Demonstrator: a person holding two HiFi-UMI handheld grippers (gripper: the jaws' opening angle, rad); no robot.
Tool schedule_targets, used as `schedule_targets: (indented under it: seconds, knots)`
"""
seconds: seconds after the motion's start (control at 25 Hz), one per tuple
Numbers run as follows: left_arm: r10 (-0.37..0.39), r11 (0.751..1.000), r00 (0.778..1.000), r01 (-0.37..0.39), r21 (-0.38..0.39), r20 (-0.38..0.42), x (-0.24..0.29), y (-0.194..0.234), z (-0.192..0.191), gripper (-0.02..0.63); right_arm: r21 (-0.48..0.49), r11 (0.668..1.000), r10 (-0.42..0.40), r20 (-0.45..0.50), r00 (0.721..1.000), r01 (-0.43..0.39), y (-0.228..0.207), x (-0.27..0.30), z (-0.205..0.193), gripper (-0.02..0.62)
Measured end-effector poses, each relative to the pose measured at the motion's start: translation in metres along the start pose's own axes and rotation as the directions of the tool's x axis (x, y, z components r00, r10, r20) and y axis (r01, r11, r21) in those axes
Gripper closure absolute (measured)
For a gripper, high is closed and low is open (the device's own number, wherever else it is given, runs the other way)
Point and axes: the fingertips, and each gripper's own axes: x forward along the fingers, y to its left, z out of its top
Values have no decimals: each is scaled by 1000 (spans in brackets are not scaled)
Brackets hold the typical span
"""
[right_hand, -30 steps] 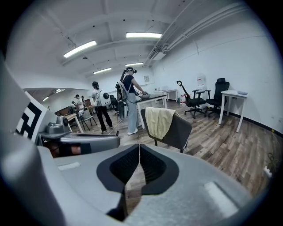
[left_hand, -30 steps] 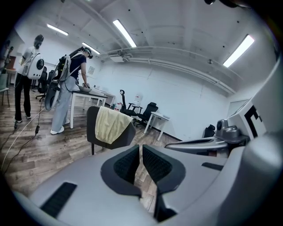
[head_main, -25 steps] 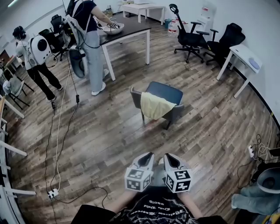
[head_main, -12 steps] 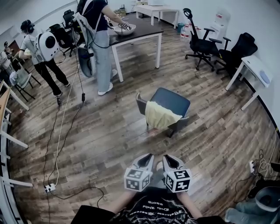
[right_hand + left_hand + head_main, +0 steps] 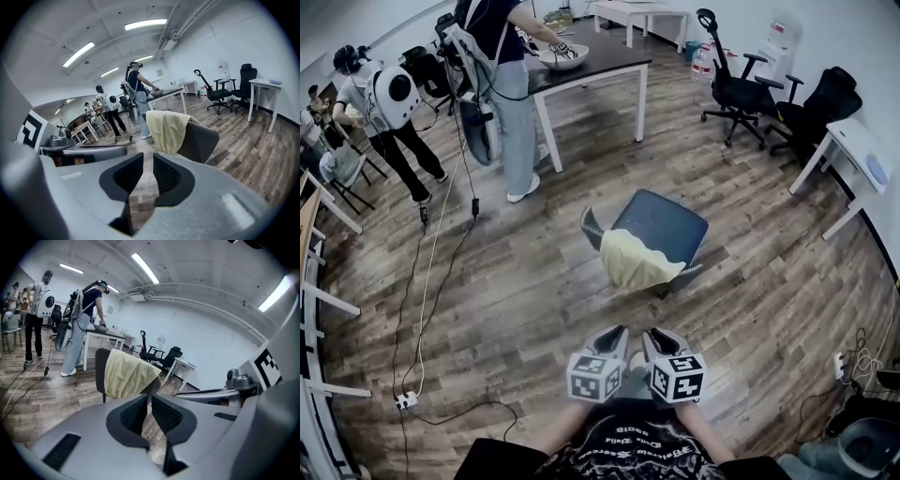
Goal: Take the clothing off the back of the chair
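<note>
A pale yellow garment (image 5: 633, 262) hangs over the back of a dark grey chair (image 5: 661, 217) on the wood floor. Both grippers are side by side below it in the head view, pointing at the chair but well short of it. My left gripper (image 5: 615, 332) is shut, with its pads together and nothing between them. The jaws of my right gripper (image 5: 658, 335) have just been opening, and a narrow empty gap shows between its pads. The left gripper view has the garment (image 5: 125, 376) straight ahead of the left gripper (image 5: 149, 397). In the right gripper view the garment (image 5: 166, 127) and chair (image 5: 201, 140) lie beyond the right gripper (image 5: 148, 158).
A person (image 5: 502, 66) stands at a dark table (image 5: 600, 64) behind the chair. Another person with a white backpack (image 5: 380, 108) is at far left. Cables (image 5: 431, 272) and a power strip (image 5: 406, 401) lie on the floor at left. Office chairs (image 5: 736, 84) and a white desk (image 5: 853, 150) stand at right.
The chair and garment look larger and nearer to both grippers than a second ago. The garment still hangs on the chair back.
</note>
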Motion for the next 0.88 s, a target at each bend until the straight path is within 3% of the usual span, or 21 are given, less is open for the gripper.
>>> schedule_targets:
  seconds: [0.2, 0.32, 0.56, 0.88]
  knots:
    - [20, 999, 1000, -20, -37, -1, 22, 9, 15, 582, 0, 999, 39, -22, 999, -39, -16, 21, 17, 467]
    - [24, 998, 999, -26, -61, -29, 36, 14, 17, 468, 3, 998, 66, -48, 997, -66, -24, 32, 22, 456]
    - [81, 993, 995, -85, -85, -58, 65, 20, 20, 433, -8, 994, 108, -102, 989, -110, -46, 44, 25, 440]
    - [157, 980, 986, -163, -110, -63, 77, 46, 27, 425, 158, 974, 180, -121, 976, -160, -49, 66, 24, 370]
